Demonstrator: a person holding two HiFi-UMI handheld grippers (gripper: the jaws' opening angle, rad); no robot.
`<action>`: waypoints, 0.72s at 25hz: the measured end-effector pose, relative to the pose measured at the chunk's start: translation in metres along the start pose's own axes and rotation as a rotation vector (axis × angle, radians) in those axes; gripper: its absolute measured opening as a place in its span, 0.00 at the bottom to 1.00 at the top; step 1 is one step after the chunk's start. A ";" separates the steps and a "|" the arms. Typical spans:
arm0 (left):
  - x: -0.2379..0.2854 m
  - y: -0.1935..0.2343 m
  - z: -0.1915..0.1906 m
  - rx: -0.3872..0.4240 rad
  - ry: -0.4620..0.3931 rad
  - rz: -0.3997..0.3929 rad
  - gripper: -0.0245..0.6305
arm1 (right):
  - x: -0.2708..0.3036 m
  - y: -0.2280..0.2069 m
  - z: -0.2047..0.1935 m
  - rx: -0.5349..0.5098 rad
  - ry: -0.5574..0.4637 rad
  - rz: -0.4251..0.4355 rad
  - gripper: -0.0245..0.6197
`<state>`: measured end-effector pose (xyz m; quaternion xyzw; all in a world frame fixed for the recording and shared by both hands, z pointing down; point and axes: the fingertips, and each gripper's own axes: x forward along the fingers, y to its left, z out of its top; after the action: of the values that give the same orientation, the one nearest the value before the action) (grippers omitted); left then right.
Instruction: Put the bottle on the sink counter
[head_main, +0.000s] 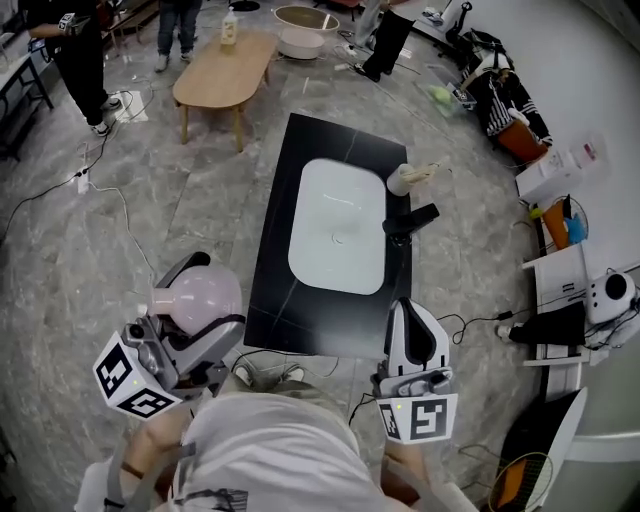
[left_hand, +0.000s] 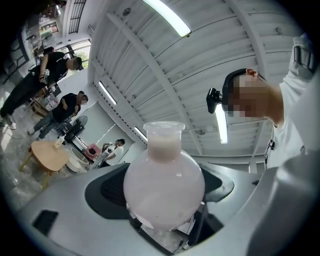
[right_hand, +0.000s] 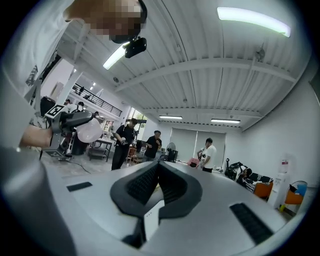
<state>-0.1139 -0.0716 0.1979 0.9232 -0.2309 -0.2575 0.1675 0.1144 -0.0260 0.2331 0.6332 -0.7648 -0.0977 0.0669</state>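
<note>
The left gripper (head_main: 210, 295) gripped the round pink bottle (head_main: 197, 297) in its jaws beside the black surface (head_main: 300, 150); the right gripper (head_main: 408, 312) had jaws closed, empty

You have bright, even light from long ceiling tubes (left_hand: 166, 17), which burn out to white glare behind the bottle (left_hand: 164, 187) in your left gripper view. The bottle's milky belly takes only small, soft highlights. Beside the bottle in your head view, the black surface (head_main: 275, 280) gives a dull sheen, and shadows on the floor (head_main: 120, 230) stay faint. All three pictures bow hard at the rim, with black corners. Nearest the lens, your right tongs (right_hand: 159, 167) go soft.
</note>
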 end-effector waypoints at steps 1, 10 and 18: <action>0.002 0.000 -0.003 -0.001 0.003 0.013 0.65 | 0.003 -0.002 -0.001 -0.001 -0.001 0.014 0.05; 0.005 0.013 -0.042 0.036 0.057 0.136 0.65 | 0.024 -0.004 -0.037 0.034 0.031 0.126 0.05; 0.004 0.036 -0.092 0.063 0.148 0.226 0.65 | 0.030 0.014 -0.065 -0.005 0.061 0.202 0.05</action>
<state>-0.0720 -0.0858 0.2864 0.9127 -0.3283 -0.1608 0.1827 0.1098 -0.0568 0.2993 0.5552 -0.8222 -0.0732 0.1015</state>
